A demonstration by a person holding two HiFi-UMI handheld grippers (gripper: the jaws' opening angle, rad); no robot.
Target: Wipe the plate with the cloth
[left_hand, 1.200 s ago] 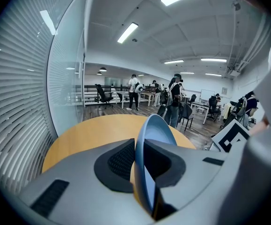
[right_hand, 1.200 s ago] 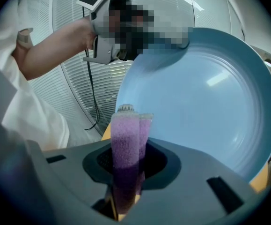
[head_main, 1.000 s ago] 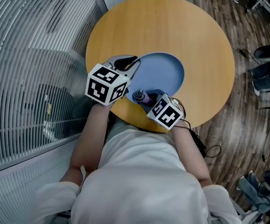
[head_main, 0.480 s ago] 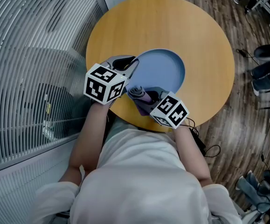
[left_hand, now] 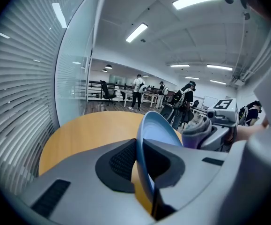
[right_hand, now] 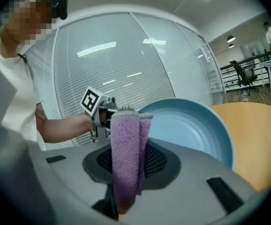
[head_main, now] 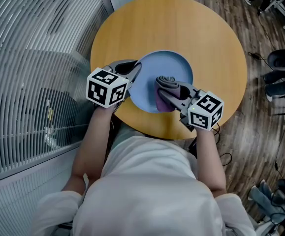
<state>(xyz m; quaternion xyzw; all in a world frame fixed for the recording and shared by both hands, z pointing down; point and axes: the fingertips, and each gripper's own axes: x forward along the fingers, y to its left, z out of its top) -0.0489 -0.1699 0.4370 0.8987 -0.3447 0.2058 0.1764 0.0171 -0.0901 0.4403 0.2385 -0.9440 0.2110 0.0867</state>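
A blue plate point(head_main: 163, 65) is tilted up off the round wooden table point(head_main: 181, 18), its left rim caught in my left gripper point(head_main: 135, 69). In the left gripper view the rim point(left_hand: 143, 144) stands edge-on between the dark pads; those jaws are closing on it. My right gripper point(head_main: 166, 88) is shut on a folded purple cloth point(head_main: 165, 101), held over the plate's near right part. In the right gripper view the cloth point(right_hand: 125, 158) stands upright between the jaws, with the plate's face point(right_hand: 186, 125) just behind it and the left gripper's marker cube point(right_hand: 91, 99) beyond.
A curved glass wall with blinds point(head_main: 29, 58) runs along the left. The table's near edge point(head_main: 152, 132) is close to the person's body. Office chairs point(head_main: 282, 73) stand on the wood floor at right. People stand by far desks point(left_hand: 137, 90).
My right gripper has risen and swung right with the cloth, from the plate's near rim to over its near right part. The left gripper has kept its hold on the rim.
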